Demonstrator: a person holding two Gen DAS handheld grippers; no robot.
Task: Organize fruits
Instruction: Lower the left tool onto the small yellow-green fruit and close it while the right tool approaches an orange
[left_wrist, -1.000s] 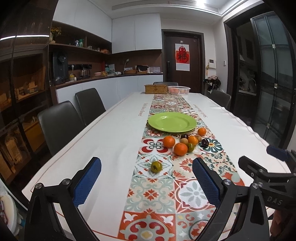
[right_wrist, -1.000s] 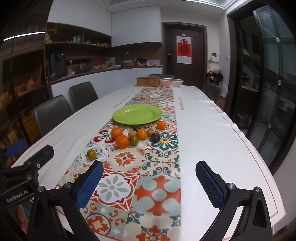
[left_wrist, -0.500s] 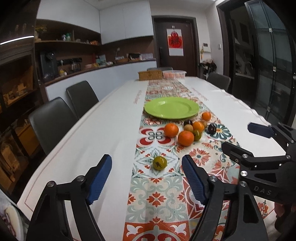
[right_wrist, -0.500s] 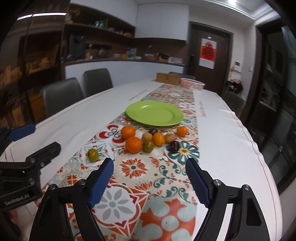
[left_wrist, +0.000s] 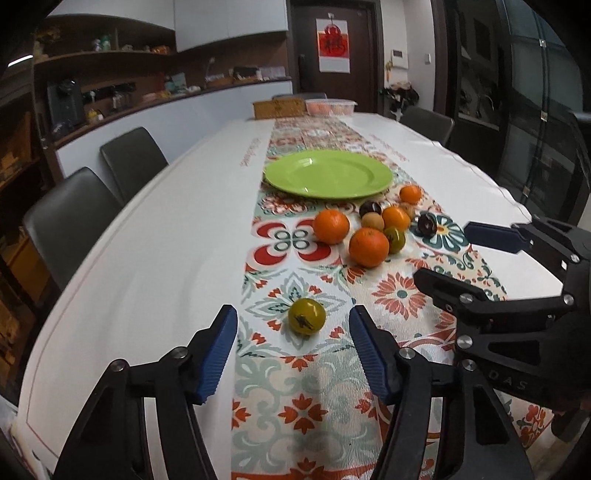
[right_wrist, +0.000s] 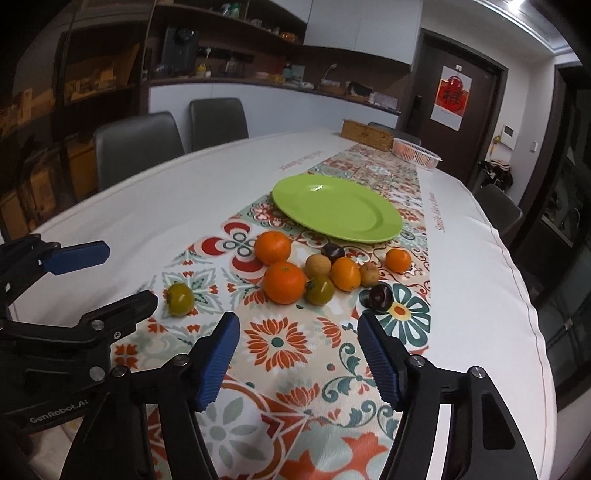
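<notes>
Left wrist view: the left gripper (left_wrist: 293, 341) has come lower and nearer than a second ago, jaws closing, half wide, with one green tomato (left_wrist: 307, 316) just ahead of them, untouched. Right wrist view: the right gripper (right_wrist: 298, 347) has neared too, jaws closing on nothing. It shows nine clustered fruits (right_wrist: 284, 282) near one plate (right_wrist: 336, 207) on the counter (right_wrist: 476, 280).

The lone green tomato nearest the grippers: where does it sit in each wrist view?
Left wrist view: green tomato low centre, just ahead of the gap between the jaws.
Right wrist view: same tomato at left, by the other gripper's finger.
Shared landmark: green plate beyond the fruit.
</notes>
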